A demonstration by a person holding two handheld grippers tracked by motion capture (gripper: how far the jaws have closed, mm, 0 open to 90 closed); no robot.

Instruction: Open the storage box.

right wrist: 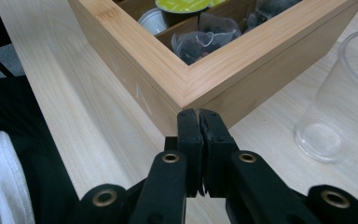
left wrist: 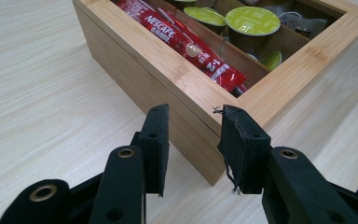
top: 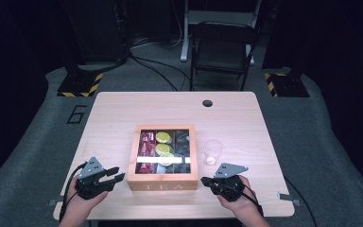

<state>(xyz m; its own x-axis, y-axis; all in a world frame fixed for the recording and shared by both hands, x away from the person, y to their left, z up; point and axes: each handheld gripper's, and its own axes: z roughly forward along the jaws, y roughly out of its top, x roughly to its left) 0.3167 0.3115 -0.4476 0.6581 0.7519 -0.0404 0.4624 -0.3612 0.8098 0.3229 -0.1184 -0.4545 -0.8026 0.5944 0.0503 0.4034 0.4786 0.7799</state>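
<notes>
A bamboo tea box [top: 163, 183] stands mid-table with its glass lid shut. Inside lie red Nescafe sticks [left wrist: 182, 39], green-topped capsules [left wrist: 251, 21] and dark tea bags [right wrist: 205, 37]. My left gripper [top: 119, 173] rests on the table left of the box's front left corner. Its jaws stand apart with nothing between them, and in the left gripper view [left wrist: 193, 119] they point at that corner of the box [left wrist: 168, 65]. My right gripper [top: 203, 180] is shut and empty, and its tips [right wrist: 198, 114] nearly touch the front right corner of the box [right wrist: 186, 79].
A clear plastic cup [top: 213, 152] stands upright just right of the box, close to my right gripper; it is empty [right wrist: 340, 107]. The table has a cable hole [top: 207, 103] at the back. A folding chair [top: 222, 47] stands beyond the far edge.
</notes>
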